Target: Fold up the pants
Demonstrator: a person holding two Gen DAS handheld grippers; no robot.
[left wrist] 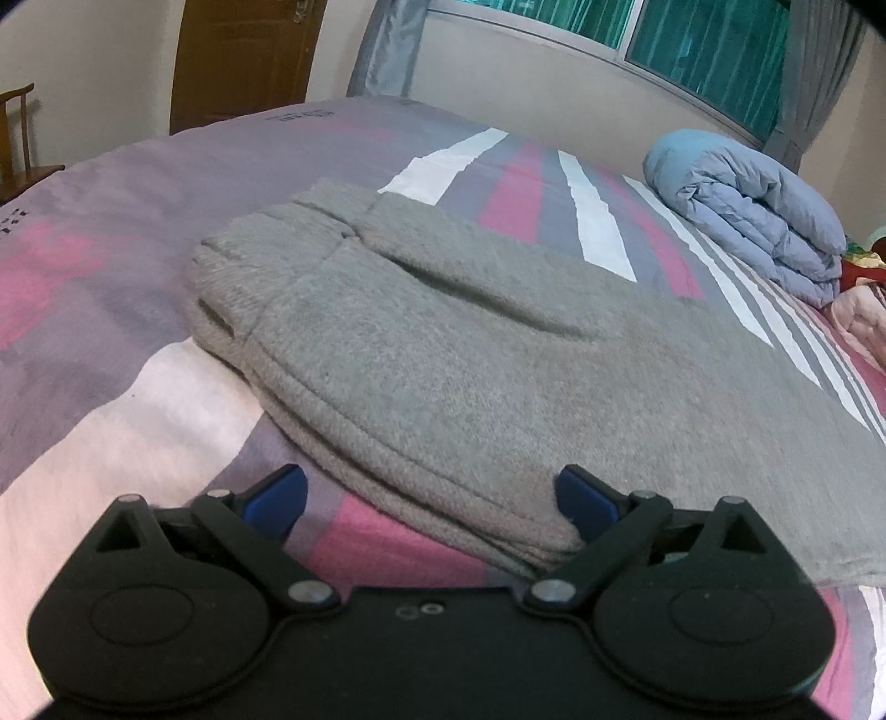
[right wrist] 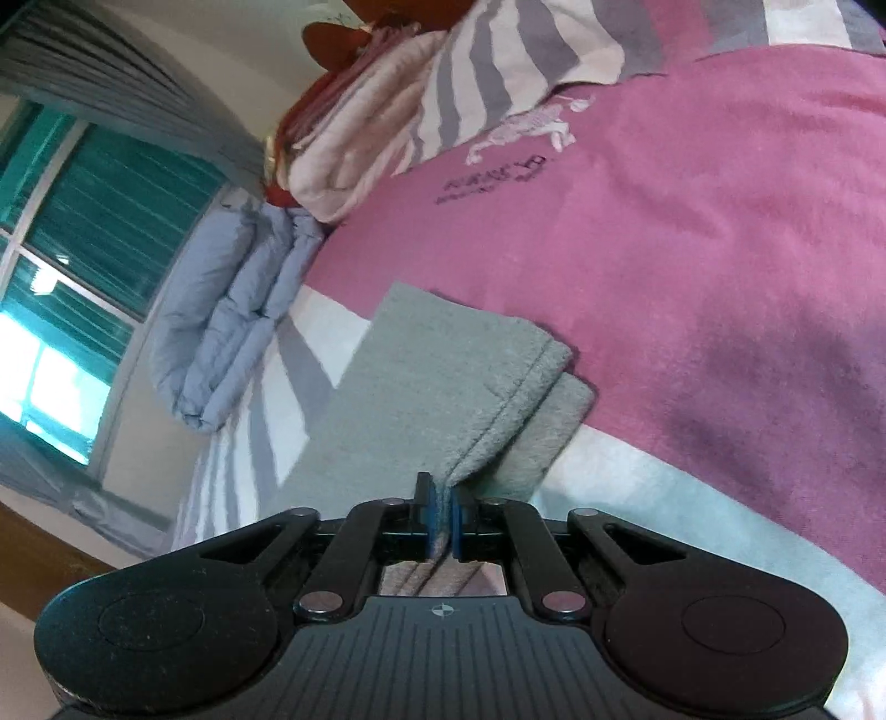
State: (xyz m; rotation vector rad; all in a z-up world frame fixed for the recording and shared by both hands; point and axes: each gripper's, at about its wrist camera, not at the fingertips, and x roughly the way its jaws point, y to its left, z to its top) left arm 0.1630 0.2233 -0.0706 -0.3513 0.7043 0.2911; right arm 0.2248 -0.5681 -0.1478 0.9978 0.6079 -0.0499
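Right gripper [right wrist: 441, 512]: jaws clamped on a gathered fold of the grey pants [left wrist: 443, 354] at the leg hem. Left gripper [left wrist: 432, 498]: jaws spread wide, nothing between the pads, poised at the pants' near edge. Pants lie on the striped bedspread [left wrist: 111, 288]. Folded blue duvet [left wrist: 758, 216] beyond the pants, near the window [left wrist: 664, 39]. Only the right wrist view shows the hem; only the left wrist view shows the waistband.

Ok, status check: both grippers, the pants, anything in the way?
Left gripper open, over the pants edge. Right gripper shut on a pant hem. Folded blue quilt off to the side, not blocking.
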